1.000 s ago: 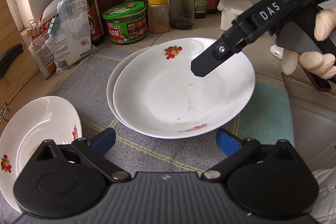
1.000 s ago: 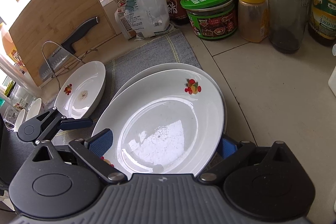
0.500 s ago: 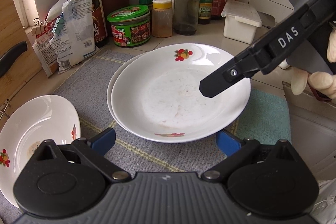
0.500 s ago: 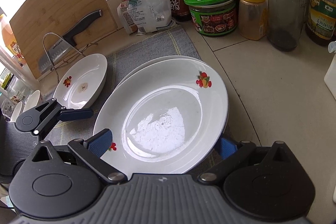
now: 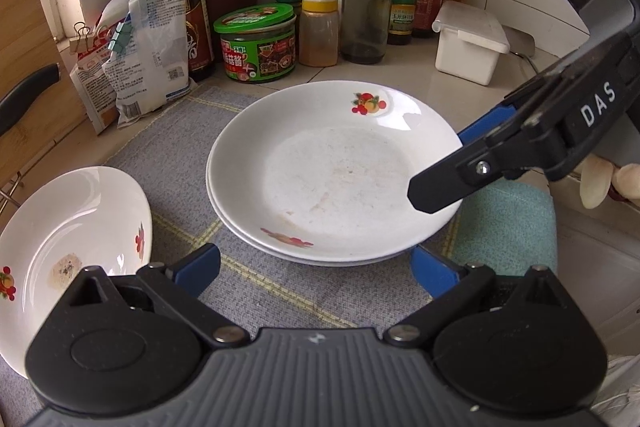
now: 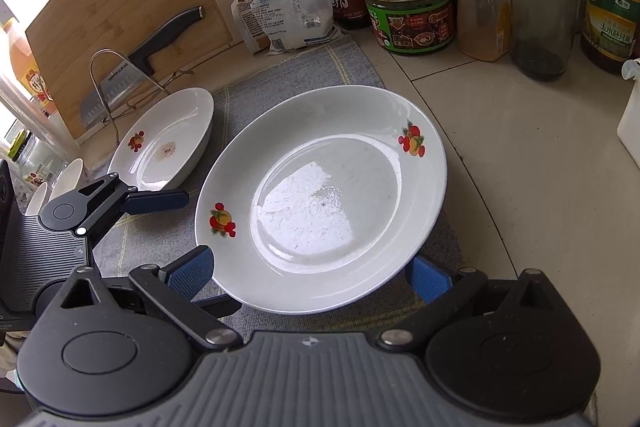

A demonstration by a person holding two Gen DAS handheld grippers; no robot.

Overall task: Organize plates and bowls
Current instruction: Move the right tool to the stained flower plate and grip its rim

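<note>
Two white plates with fruit prints lie stacked on the grey mat (image 5: 172, 163); the top plate (image 5: 336, 171) (image 6: 324, 195) hides most of the lower one (image 5: 218, 203). A smaller soiled plate (image 5: 72, 239) (image 6: 168, 139) lies to their left. My right gripper (image 6: 310, 273) is open, its fingers (image 5: 440, 187) straddling the stack's right rim without gripping it. My left gripper (image 5: 316, 271) hangs open just in front of the stack with nothing between its fingers (image 6: 160, 197).
Jars and bottles (image 5: 256, 43) and a white box (image 5: 468, 43) line the tiled back wall. A clipped bag (image 5: 148, 47), a cutting board and a cleaver on a wire rack (image 6: 116, 83) stand at left. Small white bowls (image 6: 68, 175) sit far left, a teal cloth (image 5: 504, 227) at right.
My right gripper has drawn back from over the top plate's middle to its right rim and sunk lower. The left gripper has backed off a little and stays open.
</note>
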